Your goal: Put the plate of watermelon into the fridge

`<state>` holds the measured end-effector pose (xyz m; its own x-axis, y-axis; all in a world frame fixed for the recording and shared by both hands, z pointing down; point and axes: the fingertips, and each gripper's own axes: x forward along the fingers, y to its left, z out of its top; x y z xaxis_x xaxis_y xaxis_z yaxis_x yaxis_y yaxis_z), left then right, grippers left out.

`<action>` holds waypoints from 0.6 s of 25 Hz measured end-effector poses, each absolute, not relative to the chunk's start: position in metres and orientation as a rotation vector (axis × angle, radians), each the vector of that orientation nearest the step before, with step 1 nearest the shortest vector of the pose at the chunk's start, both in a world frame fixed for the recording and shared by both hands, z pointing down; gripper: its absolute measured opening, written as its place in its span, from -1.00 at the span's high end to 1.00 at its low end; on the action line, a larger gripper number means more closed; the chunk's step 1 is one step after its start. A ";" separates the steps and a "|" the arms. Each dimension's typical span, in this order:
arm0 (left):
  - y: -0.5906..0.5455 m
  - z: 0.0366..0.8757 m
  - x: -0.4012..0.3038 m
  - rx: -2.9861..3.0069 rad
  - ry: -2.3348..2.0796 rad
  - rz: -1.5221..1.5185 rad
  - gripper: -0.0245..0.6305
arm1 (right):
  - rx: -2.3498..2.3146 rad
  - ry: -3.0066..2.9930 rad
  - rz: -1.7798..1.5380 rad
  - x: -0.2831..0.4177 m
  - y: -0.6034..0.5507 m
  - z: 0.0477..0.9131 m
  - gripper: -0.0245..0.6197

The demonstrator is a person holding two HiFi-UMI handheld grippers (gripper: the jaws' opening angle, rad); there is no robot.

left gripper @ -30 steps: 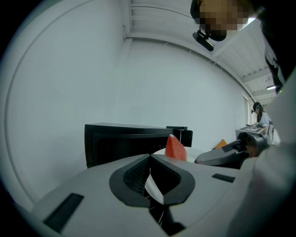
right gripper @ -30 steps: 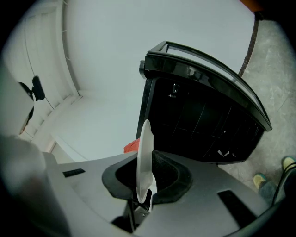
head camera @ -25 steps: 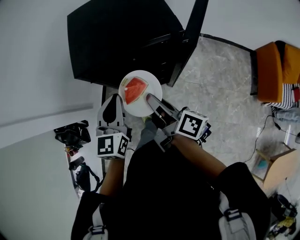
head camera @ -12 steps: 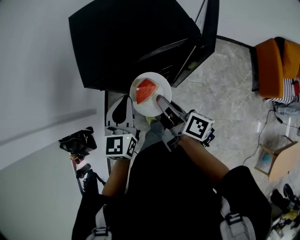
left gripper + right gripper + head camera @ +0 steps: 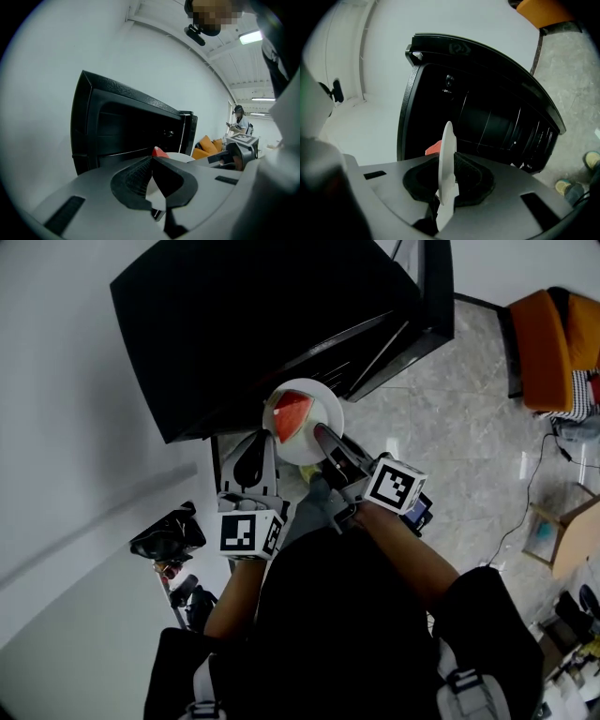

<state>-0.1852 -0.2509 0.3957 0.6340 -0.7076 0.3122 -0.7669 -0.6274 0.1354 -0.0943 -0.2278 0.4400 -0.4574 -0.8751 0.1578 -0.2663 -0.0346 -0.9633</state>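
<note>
Right gripper (image 5: 322, 433): nearly closed, pads nipped on the rim of the plate (image 5: 328, 407) at its 5 o'clock edge. In the right gripper view, plate (image 5: 448, 140) seen edge-on as a thin white line clamped between the jaws. Marker cube (image 5: 394, 486) at the back end of the tool, toward 4 o'clock.

Left gripper (image 5: 266, 435): jaws together at the tips, nothing between them. Parked just beside the plate at its 8 o'clock side; touching or not, hard to tell. In the left gripper view, closed tips in front, white plate (image 5: 180, 157) just behind them.

On the plate: one red wedge of watermelon (image 5: 292, 413), lying toward 10 o'clock of the plate's middle. Same watermelon (image 5: 433, 147) peeking red past the rim at 9 o'clock in the right gripper view, and watermelon (image 5: 159, 151) showing as a red tip above the jaws in the left one.

Plate held in the air at the 6 o'clock edge of the fridge (image 5: 253, 324) in the head view, not yet inside. Black fridge, door (image 5: 433, 287) swung open at 1 o'clock; dark inside, with faint shelf lines in the right gripper view.

Further out: pale stone floor (image 5: 450, 409) at 3 o'clock, orange seat (image 5: 553, 343) at 2 o'clock, cardboard box (image 5: 572, 540) at 4 o'clock, white wall (image 5: 66, 381) from 9 to 11 o'clock.
</note>
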 end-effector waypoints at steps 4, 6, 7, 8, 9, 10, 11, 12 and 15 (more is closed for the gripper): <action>-0.254 0.415 -0.184 2.593 -1.159 0.355 0.90 | -1.252 1.717 -1.518 -0.093 -0.235 0.459 0.80; -0.257 0.423 -0.185 2.593 -1.149 0.366 0.90 | -1.236 1.701 -1.522 -0.097 -0.239 0.470 0.80; -0.258 0.428 -0.185 2.593 -1.146 0.369 0.90 | -1.238 1.704 -1.519 -0.097 -0.242 0.475 0.80; -0.259 0.432 -0.185 2.590 -1.143 0.373 0.90 | -1.246 1.704 -1.518 -0.096 -0.244 0.480 0.80; -0.260 0.437 -0.185 2.587 -1.139 0.378 0.90 | -1.250 1.699 -1.518 -0.095 -0.247 0.486 0.80; -0.260 0.442 -0.186 2.585 -1.134 0.384 0.90 | -1.252 1.695 -1.516 -0.094 -0.250 0.492 0.80; -0.261 0.447 -0.186 2.583 -1.129 0.390 0.90 | -1.252 1.691 -1.510 -0.094 -0.253 0.497 0.80; -0.261 0.451 -0.187 2.581 -1.123 0.396 0.90 | -1.250 1.687 -1.503 -0.093 -0.257 0.503 0.80; -0.259 0.464 -0.189 2.573 -1.111 0.417 0.90 | -1.247 1.653 -1.493 -0.091 -0.263 0.521 0.80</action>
